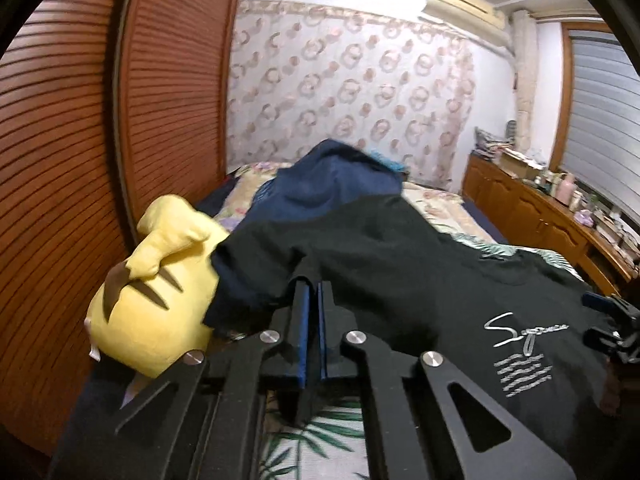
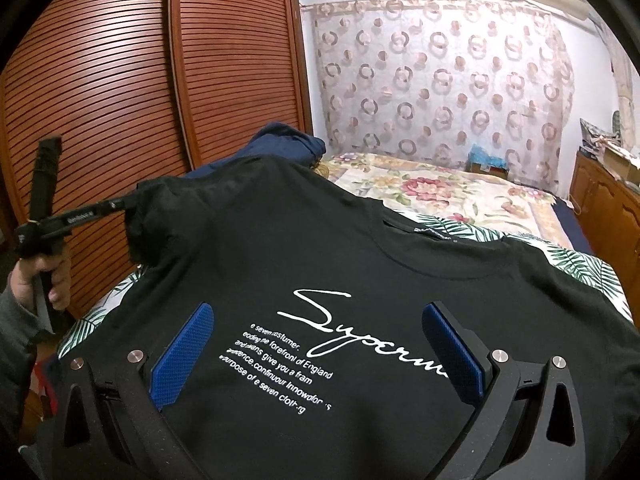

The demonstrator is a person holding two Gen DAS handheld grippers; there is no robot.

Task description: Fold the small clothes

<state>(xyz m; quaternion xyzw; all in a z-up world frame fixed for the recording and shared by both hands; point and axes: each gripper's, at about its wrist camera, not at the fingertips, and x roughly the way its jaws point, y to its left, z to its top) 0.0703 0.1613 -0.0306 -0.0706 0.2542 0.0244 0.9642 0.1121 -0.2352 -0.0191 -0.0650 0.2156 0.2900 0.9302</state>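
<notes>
We have the left gripper [image 1: 314, 286] jaws clamped on the black T-shirt [image 2: 320, 248] sleeve edge, beside the yellow plush [image 1: 156, 292]. Right gripper [image 2: 316, 344] jaws spread wide over the shirt front. Bed [image 2: 440, 188] beyond lies open.

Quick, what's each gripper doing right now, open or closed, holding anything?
Left gripper: closed on the black T-shirt's sleeve.
Right gripper: open, jaws wide over the shirt, holding nothing.

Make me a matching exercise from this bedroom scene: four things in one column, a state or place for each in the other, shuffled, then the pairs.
1. left gripper
2. right gripper
3. yellow plush toy
4. navy garment

A. jaws wide open over the printed chest
B. heaped behind the black T-shirt
C. shut on the T-shirt's sleeve
D. beside the wooden slatted doors

Pairs: 1-C, 2-A, 3-D, 4-B
</notes>
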